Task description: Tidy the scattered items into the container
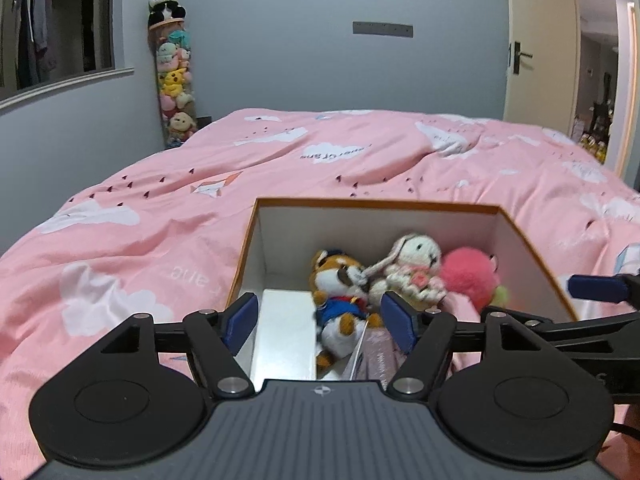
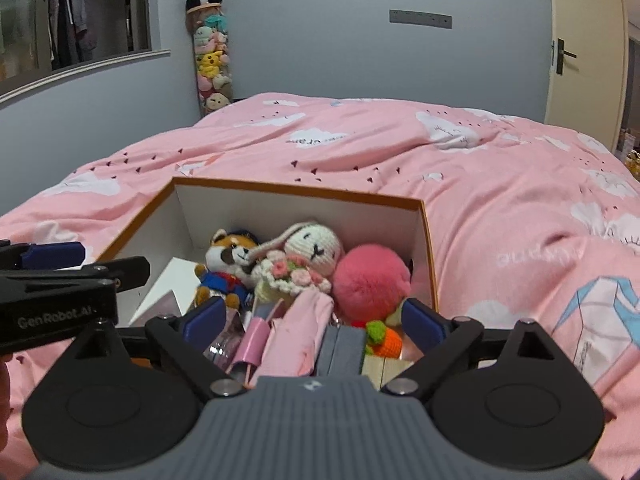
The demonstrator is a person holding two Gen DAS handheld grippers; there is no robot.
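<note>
Both grippers stand wide apart with nothing between the pads: the left gripper (image 1: 318, 322) hangs over the near left end of the box (image 1: 376, 202), the right gripper (image 2: 314, 320) over its near right end. Inside lie a fox toy (image 2: 228, 258), a knitted rabbit (image 2: 310, 246), a pink pompom (image 2: 370, 280), a small carrot (image 2: 386, 340) and pink cloth (image 2: 298, 330). The box sits on the pink bed (image 2: 500, 200). The drop-off step looks finished; next, I judge, comes scanning the bed for strays.

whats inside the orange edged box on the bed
Inside the box: a fox plush, a crocheted bunny, a pink pompom, pink cloth and a crocheted carrot. Whatever lies beneath them is covered.
</note>
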